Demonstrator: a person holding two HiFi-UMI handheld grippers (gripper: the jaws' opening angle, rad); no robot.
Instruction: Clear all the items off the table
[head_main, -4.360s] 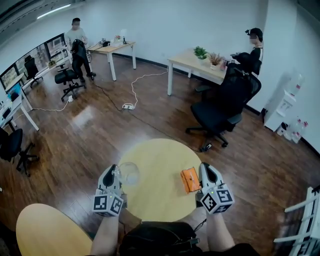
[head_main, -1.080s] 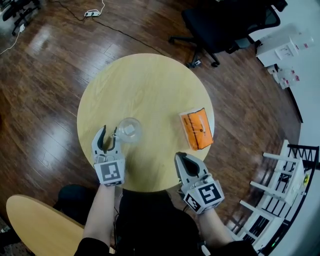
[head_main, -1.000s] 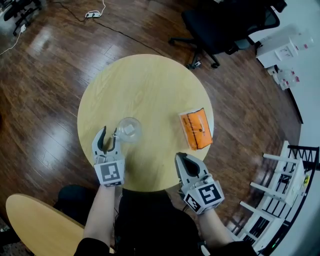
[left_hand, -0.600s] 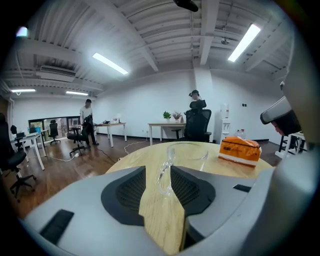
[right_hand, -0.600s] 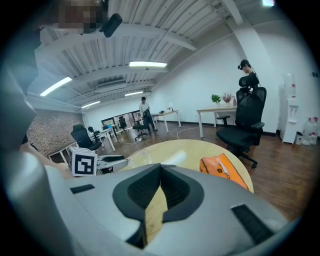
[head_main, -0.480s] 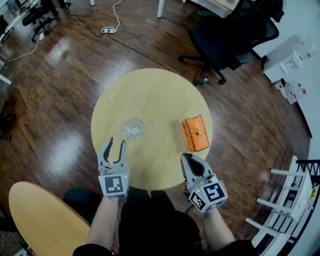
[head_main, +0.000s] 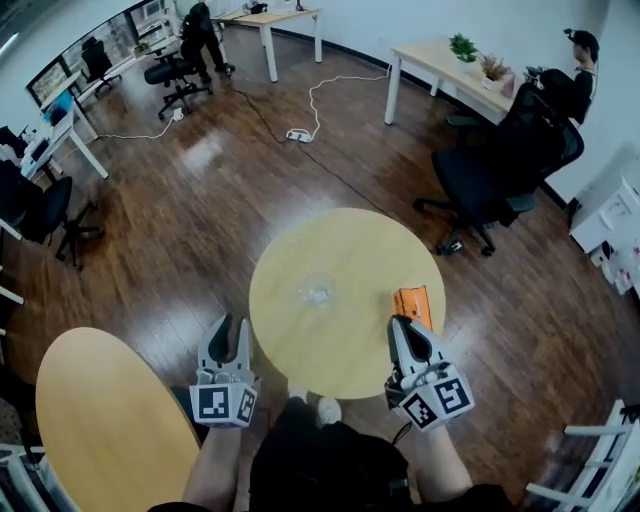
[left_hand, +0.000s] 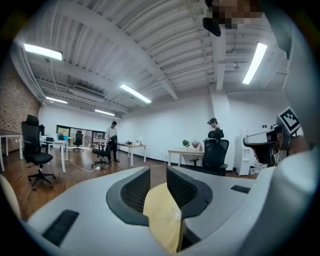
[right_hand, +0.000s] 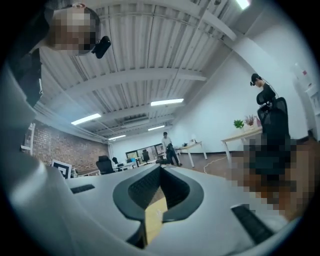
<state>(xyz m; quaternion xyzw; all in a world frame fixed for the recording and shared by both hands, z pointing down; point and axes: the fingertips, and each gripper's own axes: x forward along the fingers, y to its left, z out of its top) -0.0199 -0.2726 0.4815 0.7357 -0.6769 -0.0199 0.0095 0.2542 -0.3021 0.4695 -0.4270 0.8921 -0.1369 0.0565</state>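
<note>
Just changed: left hand-held gripper (head_main: 228, 326) has drawn back from the clear glass cup (head_main: 316, 291), its jaws closing to a slim gap with nothing between them.
Right hand-held gripper (head_main: 407, 328): pressed together, empty.
Items: cup and flat orange packet (head_main: 411, 303) remain on the round pale wooden surface (head_main: 330, 345); clearing looks unfinished.

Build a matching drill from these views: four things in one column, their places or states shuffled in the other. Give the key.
Things:
1. glass
2. orange packet
3. black office chair
4. right gripper

Places or states:
A. on the floor beyond the round table
B. jaws together, nothing held
C. near the table's middle
D. at the table's right edge

Pairs: 1-C, 2-D, 3-A, 4-B
</note>
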